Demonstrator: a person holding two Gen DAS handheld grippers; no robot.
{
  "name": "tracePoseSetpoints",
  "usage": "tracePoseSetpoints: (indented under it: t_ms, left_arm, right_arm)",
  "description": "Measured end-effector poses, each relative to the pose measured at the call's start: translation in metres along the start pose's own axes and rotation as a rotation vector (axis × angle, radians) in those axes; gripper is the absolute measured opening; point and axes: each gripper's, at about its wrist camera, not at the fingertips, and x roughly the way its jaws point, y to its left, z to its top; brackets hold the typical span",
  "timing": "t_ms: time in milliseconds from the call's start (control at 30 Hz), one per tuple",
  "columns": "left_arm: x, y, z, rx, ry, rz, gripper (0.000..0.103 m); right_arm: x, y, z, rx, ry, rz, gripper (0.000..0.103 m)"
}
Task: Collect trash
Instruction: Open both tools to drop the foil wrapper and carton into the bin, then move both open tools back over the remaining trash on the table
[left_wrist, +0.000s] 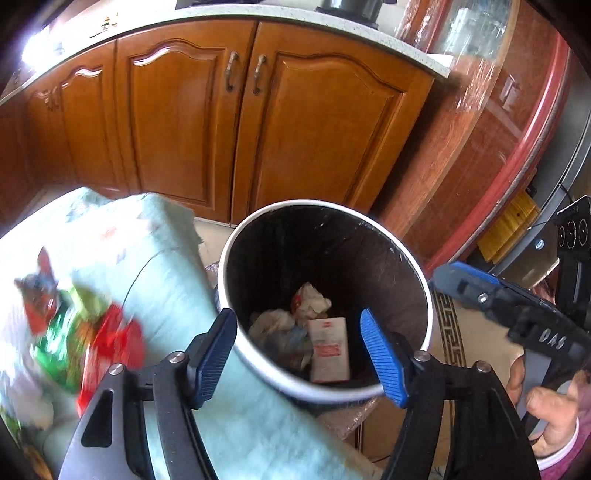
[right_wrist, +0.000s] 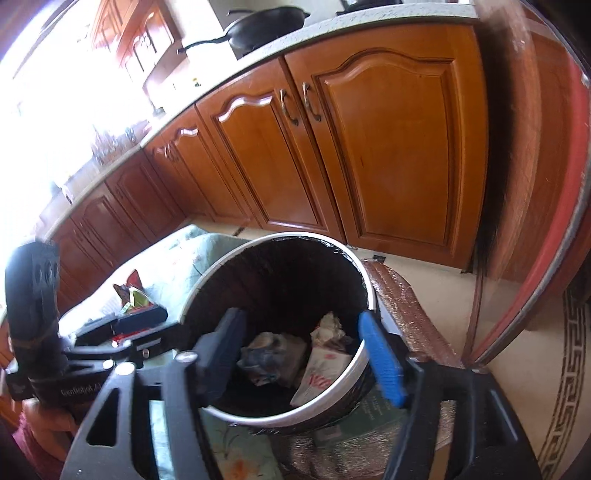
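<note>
Here, in the left wrist view, my left gripper (left_wrist: 299, 354) hangs over the bin (left_wrist: 236, 350) at lower centre, fingers wide and holding nothing. Crumpled paper (left_wrist: 312, 301) and a white box (left_wrist: 329, 349) lie at its bottom. A blurred red-and-green wrapper (left_wrist: 85, 328) sits lower left on the pale cloth (left_wrist: 155, 266). The right gripper (left_wrist: 461, 282) shows at right edge.

In the right wrist view, my right gripper (right_wrist: 303, 358) is also spread wide and empty above the bin (right_wrist: 221, 273). The wrapper (right_wrist: 135, 295) lies left of the rim. I judge it the next pick: approach low, pinch a firm fold, and release only once well inside the rim.
</note>
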Motion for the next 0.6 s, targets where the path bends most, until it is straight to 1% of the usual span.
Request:
tracePoseSetpoints:
  t_ms: [33, 67, 167, 300, 367, 600]
  left_arm:
    - [-0.005, 0.001, -0.008, -0.013, -0.005, -0.005, 0.071]
    - [-0.008, 0.003, -0.016, -0.027, -0.006, -0.008, 0.071]
    - [-0.017, 0.010, -0.039, -0.074, -0.001, -0.007, 0.072]
    - [-0.031, 0.015, -0.065, -0.117, -0.005, 0.014, 0.076]
    - [-0.040, 0.021, -0.079, -0.140, -0.004, 0.022, 0.077]
    - [-0.075, 0.046, -0.118, -0.215, -0.013, 0.052, 0.078]
  right_arm:
    - [-0.003, 0.001, -0.003, 0.015, -0.009, 0.010, 0.081]
    - [-0.006, 0.002, -0.007, 0.031, -0.015, 0.022, 0.085]
    - [-0.011, 0.010, -0.019, 0.060, -0.028, 0.050, 0.090]
    - [-0.016, 0.026, -0.035, 0.071, -0.035, 0.084, 0.092]
    - [-0.019, 0.035, -0.042, 0.074, -0.036, 0.097, 0.095]
    - [-0.020, 0.063, -0.073, 0.087, -0.009, 0.137, 0.099]
